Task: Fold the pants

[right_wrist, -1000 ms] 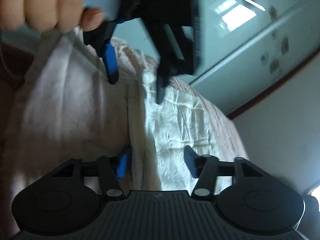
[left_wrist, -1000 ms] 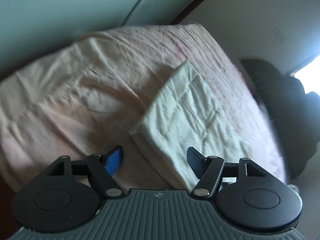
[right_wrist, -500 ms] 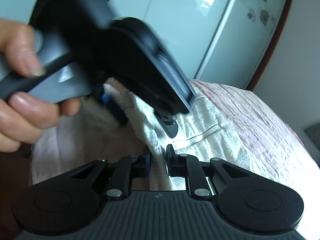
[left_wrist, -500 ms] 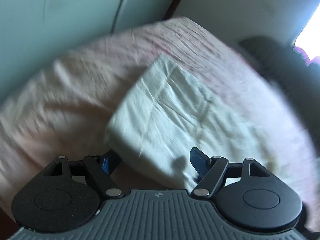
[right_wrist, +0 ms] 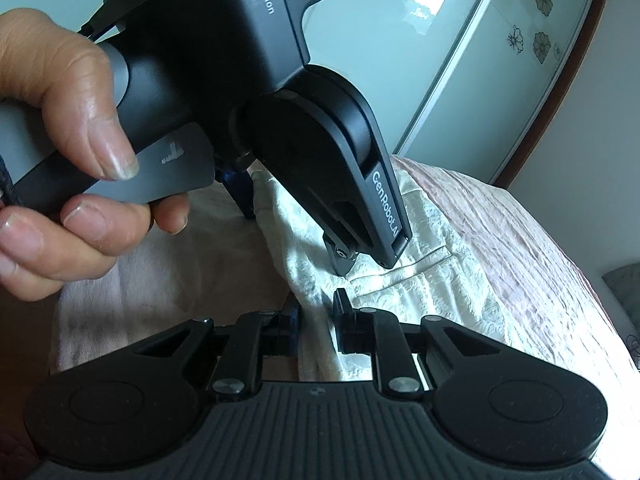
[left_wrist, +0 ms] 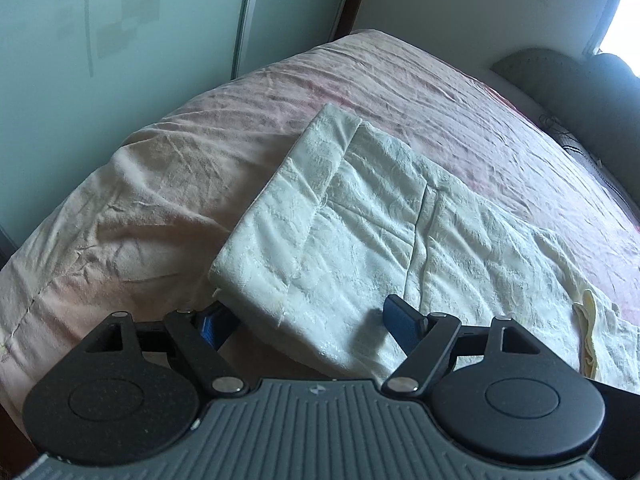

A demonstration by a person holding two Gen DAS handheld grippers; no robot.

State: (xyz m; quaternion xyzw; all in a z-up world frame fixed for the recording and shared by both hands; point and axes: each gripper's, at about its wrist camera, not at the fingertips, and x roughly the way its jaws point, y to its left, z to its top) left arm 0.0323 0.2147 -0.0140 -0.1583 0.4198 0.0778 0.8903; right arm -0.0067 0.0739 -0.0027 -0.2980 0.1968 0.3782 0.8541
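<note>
There is one pair of pants [left_wrist: 360, 232], cream white, lying partly folded on the one pink bed [left_wrist: 168, 184], in the middle of the left wrist picture. There are two claws. The left claw [left_wrist: 308, 314] is wide open at the bottom of its picture, one finger on each side of the near folded edge, with the left finger tucked low under the corner, but it is not pinching yet. The right claw [right_wrist: 316, 318] sits low in the middle of its picture, its fingers close together with a fold of the pants edge between them, so it looks like it is gripping the cloth. One hand [right_wrist: 68, 168] shows at the left of that picture, holding the left claw's handle. What could go wrong: the right claw holds only a thin bit of cloth, so it may slip out if pulled fast. The left claw could grab just the top layer, or the bed sheet too, and then the fold would come out crooked or bunched up.
</note>
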